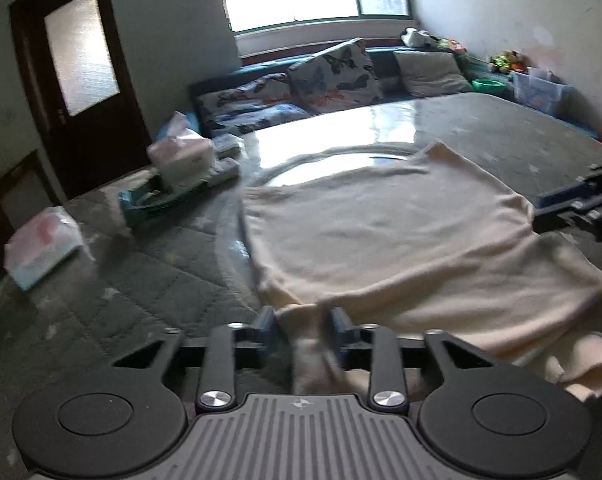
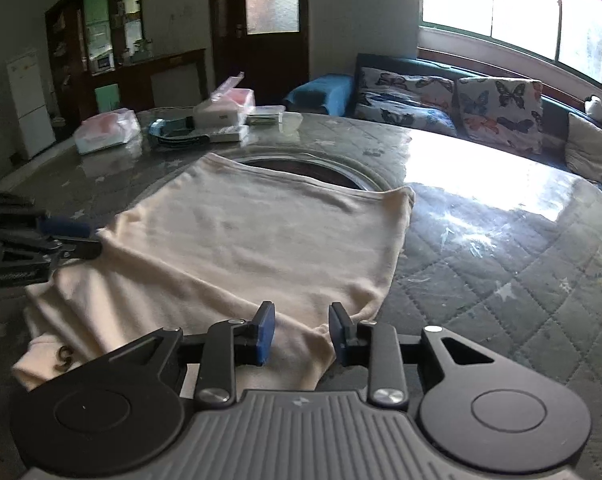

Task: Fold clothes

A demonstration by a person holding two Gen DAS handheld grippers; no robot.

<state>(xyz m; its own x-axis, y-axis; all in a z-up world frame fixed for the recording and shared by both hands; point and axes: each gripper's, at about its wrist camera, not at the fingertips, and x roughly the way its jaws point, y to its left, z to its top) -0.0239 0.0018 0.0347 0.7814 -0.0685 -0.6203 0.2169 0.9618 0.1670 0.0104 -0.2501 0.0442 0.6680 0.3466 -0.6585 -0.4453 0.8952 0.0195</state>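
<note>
A cream garment [image 1: 385, 236] lies partly folded on the quilted grey table [image 1: 141, 268], over a round glass insert. In the left wrist view my left gripper [image 1: 304, 320] has its blue pads on either side of a bunch of the garment's near left corner. In the right wrist view the garment [image 2: 253, 240] spreads ahead, and my right gripper [image 2: 303, 328] has its jaws around the near right corner. The left gripper [image 2: 41, 240] shows at the garment's left edge, and the right gripper [image 1: 581, 204] shows at the right edge of the left wrist view.
Tissue packs [image 1: 41, 248] and a teal tray [image 1: 161, 196] with a pack sit on the table's left side. A sofa with butterfly cushions [image 1: 333, 76] runs behind the table under the window. A dark door [image 1: 77, 80] stands at the left.
</note>
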